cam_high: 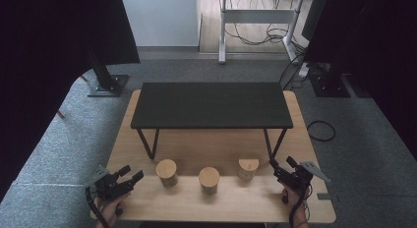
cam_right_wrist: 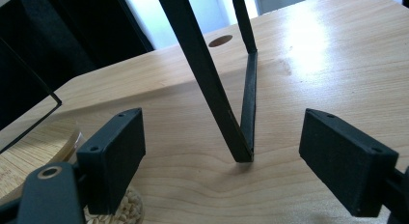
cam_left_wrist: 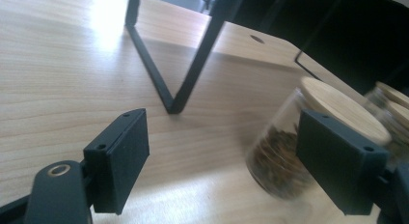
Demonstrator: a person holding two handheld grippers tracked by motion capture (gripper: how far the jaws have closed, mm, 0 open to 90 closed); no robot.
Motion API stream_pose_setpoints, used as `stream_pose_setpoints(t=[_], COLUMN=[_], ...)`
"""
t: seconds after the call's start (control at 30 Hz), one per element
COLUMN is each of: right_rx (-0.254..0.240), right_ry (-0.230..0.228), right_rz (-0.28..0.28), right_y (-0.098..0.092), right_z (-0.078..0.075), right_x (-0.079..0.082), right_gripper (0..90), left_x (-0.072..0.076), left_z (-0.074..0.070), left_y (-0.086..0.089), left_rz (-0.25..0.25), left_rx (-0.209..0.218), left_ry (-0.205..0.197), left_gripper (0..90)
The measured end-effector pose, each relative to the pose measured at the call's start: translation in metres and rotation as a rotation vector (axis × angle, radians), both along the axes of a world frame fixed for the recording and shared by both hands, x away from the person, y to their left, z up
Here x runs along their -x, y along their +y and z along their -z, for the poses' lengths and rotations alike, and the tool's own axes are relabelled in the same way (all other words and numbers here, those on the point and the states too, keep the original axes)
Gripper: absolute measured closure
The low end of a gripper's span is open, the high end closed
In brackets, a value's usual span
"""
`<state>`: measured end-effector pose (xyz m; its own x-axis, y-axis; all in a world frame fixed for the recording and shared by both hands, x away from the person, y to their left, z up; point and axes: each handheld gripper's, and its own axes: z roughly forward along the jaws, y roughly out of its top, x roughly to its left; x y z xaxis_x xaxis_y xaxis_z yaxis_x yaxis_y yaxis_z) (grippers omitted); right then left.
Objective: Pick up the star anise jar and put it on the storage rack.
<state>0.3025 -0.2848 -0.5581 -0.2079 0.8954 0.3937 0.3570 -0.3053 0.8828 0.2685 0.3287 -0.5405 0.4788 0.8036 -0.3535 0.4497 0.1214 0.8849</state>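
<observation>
we held the left gripper (cam_high: 132,175) with its jaws spread wide and empty, at nine o'clock of the nearest glass jar with a round wooden lid and dark contents (cam_high: 166,173), just beside it and not touching. the right gripper (cam_high: 281,166), also open and holding nothing, sat at three o'clock of the pale-filled glass jar with a wooden lid (cam_high: 248,169). a third lidded jar (cam_high: 209,181) stood between them on the light wooden table (cam_high: 236,201) (the black metal shelf (cam_high: 211,105) loomed at twelve o'clock). we judged it best to level the left jaws and straddle the glass below the lid.
</observation>
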Motion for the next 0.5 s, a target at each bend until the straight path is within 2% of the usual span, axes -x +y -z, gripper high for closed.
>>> stream_pose_setpoints(t=[0.17,0.27,0.5], right_rx=[0.0,-0.003,-0.006], right_ry=[0.004,0.005,0.004], right_rz=[0.002,0.002,0.002], right_y=[0.0,0.0,-0.001], right_z=[0.0,0.0,0.0], right_x=[-0.001,-0.001,0.0], right_gripper=[15.9,15.9,15.8], left_x=[0.007,0.01,0.015], left_z=[-0.005,-0.008,-0.011], left_y=[0.001,0.0,-0.009], left_rz=[0.076,0.115,0.182], left_rx=[-0.049,-0.065,-0.108], left_ry=[-0.033,-0.05,-0.075], left_gripper=[18.8,18.7,17.7])
